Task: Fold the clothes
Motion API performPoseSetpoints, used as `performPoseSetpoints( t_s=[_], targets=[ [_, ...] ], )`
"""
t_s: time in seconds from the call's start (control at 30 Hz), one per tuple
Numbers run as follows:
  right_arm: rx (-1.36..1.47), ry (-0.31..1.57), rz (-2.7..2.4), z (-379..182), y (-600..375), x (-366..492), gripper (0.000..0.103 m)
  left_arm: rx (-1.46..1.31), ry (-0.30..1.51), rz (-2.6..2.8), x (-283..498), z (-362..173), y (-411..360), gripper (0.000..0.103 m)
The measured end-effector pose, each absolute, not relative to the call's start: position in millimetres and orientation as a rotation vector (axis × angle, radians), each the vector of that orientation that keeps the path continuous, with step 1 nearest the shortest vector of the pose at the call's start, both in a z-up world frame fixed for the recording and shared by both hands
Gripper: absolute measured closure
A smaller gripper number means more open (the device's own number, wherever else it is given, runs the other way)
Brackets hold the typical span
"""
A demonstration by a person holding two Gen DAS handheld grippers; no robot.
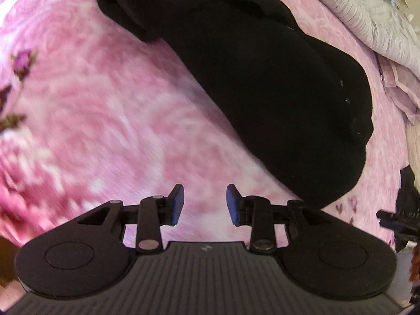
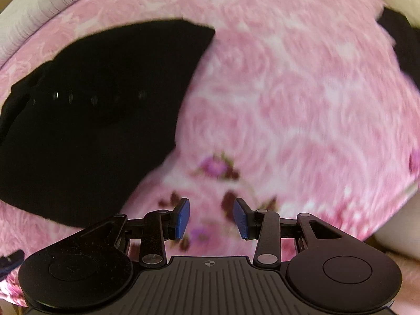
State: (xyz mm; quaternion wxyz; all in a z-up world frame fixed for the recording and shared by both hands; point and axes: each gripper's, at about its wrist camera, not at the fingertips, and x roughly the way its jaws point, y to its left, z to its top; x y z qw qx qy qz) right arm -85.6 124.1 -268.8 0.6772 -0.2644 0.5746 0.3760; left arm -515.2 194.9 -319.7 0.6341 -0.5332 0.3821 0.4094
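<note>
Black garment (image 1: 262, 84) lies bunched on the pink bedspread (image 1: 92, 105), off to the side of both claws. Left gripper (image 1: 204, 204) and right gripper (image 2: 211, 218) gape, holding nothing (blurry frames). I'd pinch two edge corners and lift evenly before folding.

Pink bedspread (image 1: 105, 120) with a pale rose-swirl print fills the ground ahead of and beneath both claws — soft, blurred in places. Darker purple flower sprigs (image 2: 218, 169) printed on it, just ahead of the right claw's tips; another sprig (image 1: 22, 60) far left of the left claw. Grey-white striped bedding (image 1: 367, 18) heaped up beyond the pink cover, ahead and to the right of the left claw; the same striped cloth (image 2: 34, 10) shows ahead-left of the right claw. Crumpled pale lilac fabric (image 1: 401, 92) lies below that heap, right of the left claw. Light is even, indoor — no hard shadows.
</note>
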Motion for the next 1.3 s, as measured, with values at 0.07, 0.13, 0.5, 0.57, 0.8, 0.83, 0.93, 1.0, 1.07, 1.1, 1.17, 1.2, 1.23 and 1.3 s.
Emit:
performPoseSetpoints(
  t_s=[0.07, 0.13, 0.5, 0.57, 0.8, 0.83, 0.93, 1.0, 1.07, 1.1, 1.17, 1.2, 1.23, 1.3],
  targets=[
    [-0.612, 1.272, 0.883, -265, 134, -69, 0.062, -1.238, 0.837, 0.960, -504, -317, 183, 0.074],
    [-0.638, 1.257, 0.934, -265, 147, -47, 0.062, -1.260, 0.799, 1.000, -489, -316, 168, 0.073],
    [-0.819, 1.207, 1.403, -290, 201, 91, 0.062, -1.510, 0.452, 1.319, -374, -319, 44, 0.066],
    [-0.835, 1.211, 1.436, -295, 200, 113, 0.062, -1.577, 0.380, 1.338, -356, -324, 27, 0.065],
    [-0.763, 1.306, 1.526, -317, 220, 155, 0.062, -1.695, 0.066, 1.435, -335, -352, 7, 0.065],
    [-0.745, 1.322, 1.543, -320, 225, 159, 0.062, -1.712, 0.001, 1.447, -336, -357, 8, 0.064],
    [-0.686, 1.364, 1.590, -330, 243, 168, 0.059, -1.750, -0.171, 1.482, -339, -371, 13, 0.063],
    [-0.638, 1.375, 1.613, -338, 263, 170, 0.048, -1.763, -0.279, 1.506, -341, -379, 17, 0.063],
    [-0.585, 1.377, 1.634, -345, 282, 172, 0.039, -1.764, -0.361, 1.533, -341, -387, 22, 0.062],
    [-0.561, 1.380, 1.645, -348, 292, 171, 0.038, -1.768, -0.392, 1.540, -342, -390, 25, 0.061],
    [-0.516, 1.396, 1.668, -356, 311, 168, 0.037, -1.775, -0.454, 1.554, -342, -397, 31, 0.063],
    [-0.495, 1.411, 1.682, -361, 319, 167, 0.037, -1.775, -0.465, 1.558, -342, -399, 34, 0.065],
    [-0.496, 1.430, 1.679, -368, 325, 164, 0.037, -1.770, -0.462, 1.559, -341, -401, 38, 0.075],
    [-0.516, 1.471, 1.659, -382, 336, 157, 0.038, -1.755, -0.435, 1.555, -342, -398, 44, 0.087]
  ],
)
